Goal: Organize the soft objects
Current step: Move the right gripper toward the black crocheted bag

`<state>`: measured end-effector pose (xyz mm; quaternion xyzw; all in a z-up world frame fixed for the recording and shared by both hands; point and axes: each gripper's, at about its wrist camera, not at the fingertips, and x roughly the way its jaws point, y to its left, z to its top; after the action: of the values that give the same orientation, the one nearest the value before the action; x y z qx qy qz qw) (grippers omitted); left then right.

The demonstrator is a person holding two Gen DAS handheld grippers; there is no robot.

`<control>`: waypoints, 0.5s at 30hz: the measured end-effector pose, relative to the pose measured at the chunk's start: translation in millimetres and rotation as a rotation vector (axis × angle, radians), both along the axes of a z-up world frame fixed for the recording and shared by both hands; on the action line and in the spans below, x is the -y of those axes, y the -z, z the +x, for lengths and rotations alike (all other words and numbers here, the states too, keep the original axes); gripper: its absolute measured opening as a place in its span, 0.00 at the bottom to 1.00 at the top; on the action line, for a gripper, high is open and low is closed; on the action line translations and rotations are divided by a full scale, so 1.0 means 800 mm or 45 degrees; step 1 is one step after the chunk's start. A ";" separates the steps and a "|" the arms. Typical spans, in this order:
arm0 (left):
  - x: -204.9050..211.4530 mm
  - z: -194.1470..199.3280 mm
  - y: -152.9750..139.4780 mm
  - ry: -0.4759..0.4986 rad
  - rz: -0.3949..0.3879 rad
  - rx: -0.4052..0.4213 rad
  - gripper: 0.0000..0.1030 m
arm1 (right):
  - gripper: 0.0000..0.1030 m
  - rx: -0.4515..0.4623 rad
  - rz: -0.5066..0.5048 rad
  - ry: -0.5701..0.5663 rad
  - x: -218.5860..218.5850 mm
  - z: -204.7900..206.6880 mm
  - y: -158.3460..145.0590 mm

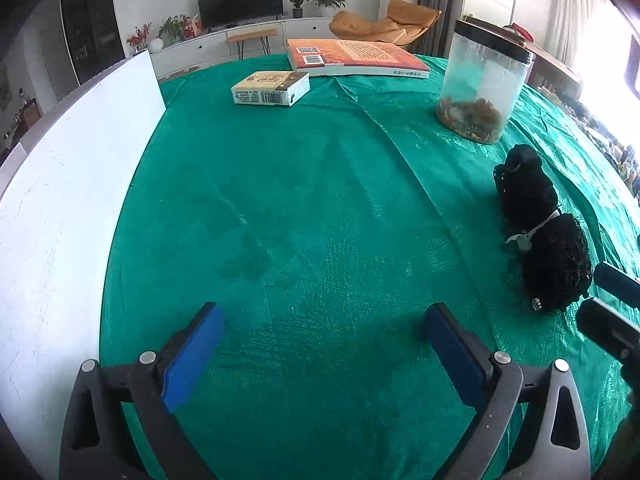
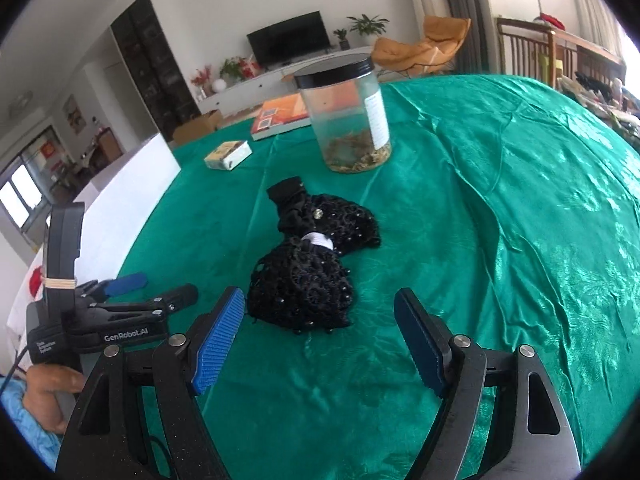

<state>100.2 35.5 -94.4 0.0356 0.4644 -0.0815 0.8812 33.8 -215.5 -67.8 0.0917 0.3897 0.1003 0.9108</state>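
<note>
1. White board (image 1: pixel 76 184) stood upright along table's left edge, on green cloth (image 1: pixel 320 208).
2. Left gripper (image 1: pixel 324 320) gaped wide over bare cloth, blue pads (image 1: pixel 192 360) apart, nothing between. Seen from right wrist too (image 2: pixel 160 288), low at left, gripped by a hand (image 2: pixel 48 396) with blue sleeve.
3. Small box (image 1: pixel 272 88) lay flat at far left-centre of cloth.
4. Orange book (image 1: pixel 356 58) lay flat behind box, near far edge.
5. Clear jar (image 1: pixel 480 84) with black lid stood upright right of book, brownish bits in its bottom.
6. Black lace bundle (image 2: pixel 312 260), tied in the middle with white band (image 2: pixel 320 239), lay on cloth in front of jar, well right of left gripper.
7. Right gripper (image 2: pixel 320 312) spread wide just short of bundle's near end, pads not touching it, nothing held.
8. Wrinkled bare cloth at far right.
</note>
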 end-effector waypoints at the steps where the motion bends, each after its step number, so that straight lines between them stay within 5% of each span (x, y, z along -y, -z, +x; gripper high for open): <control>1: 0.001 -0.002 0.000 -0.007 0.002 0.012 1.00 | 0.78 -0.028 -0.050 -0.045 -0.014 0.006 0.006; 5: 0.003 -0.003 0.000 -0.014 0.001 0.020 1.00 | 0.76 -0.090 -0.339 -0.009 -0.038 0.040 0.029; 11: 0.003 -0.003 0.000 -0.013 0.001 0.020 1.00 | 0.76 -0.151 -0.179 0.680 0.113 0.092 0.016; 15: 0.003 -0.001 0.001 -0.017 0.003 0.021 1.00 | 0.77 -0.105 -0.242 0.575 0.118 0.072 0.003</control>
<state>99.3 32.8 -94.9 0.0343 0.4575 -0.0748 0.8854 91.4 -309.8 -70.3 0.0942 0.4040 -0.1467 0.8980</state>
